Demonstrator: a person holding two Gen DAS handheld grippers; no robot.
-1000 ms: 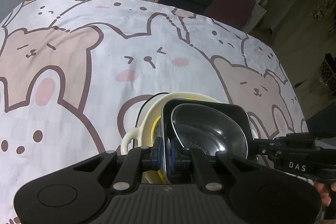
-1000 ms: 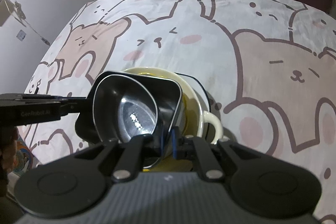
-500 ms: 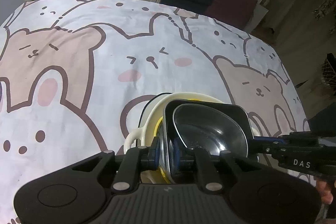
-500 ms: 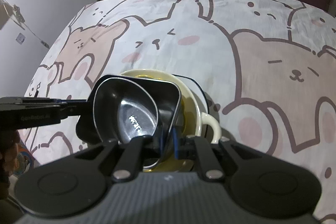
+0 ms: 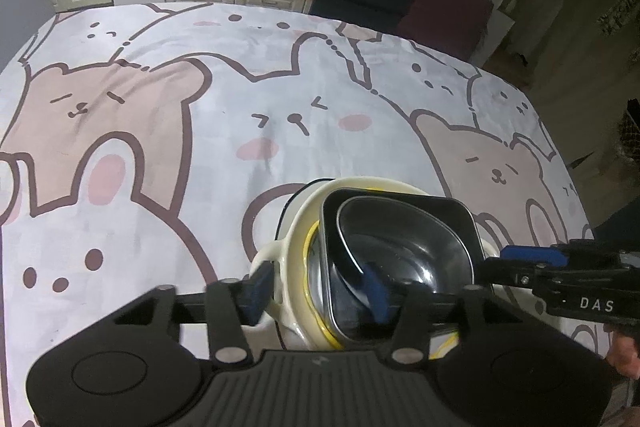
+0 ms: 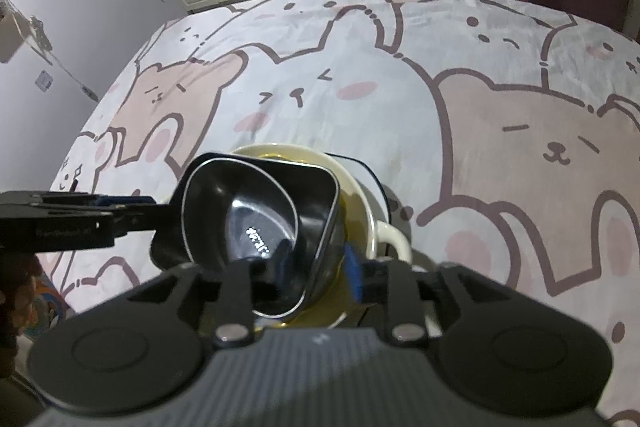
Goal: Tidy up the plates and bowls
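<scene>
Cartoon tablecloth, near edge: cream handled bowl, black squarish dish nested inside, steel bowl innermost. Left gripper and right gripper both opening, pads letting go. Risk: stack sitting crooked, tipping on withdrawal, fingers snagging rims.

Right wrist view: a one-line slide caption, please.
Right tongs opening around the rim of nested dark metal bowls stacked in a cream handled bowl on the bear-print tablecloth.
</scene>
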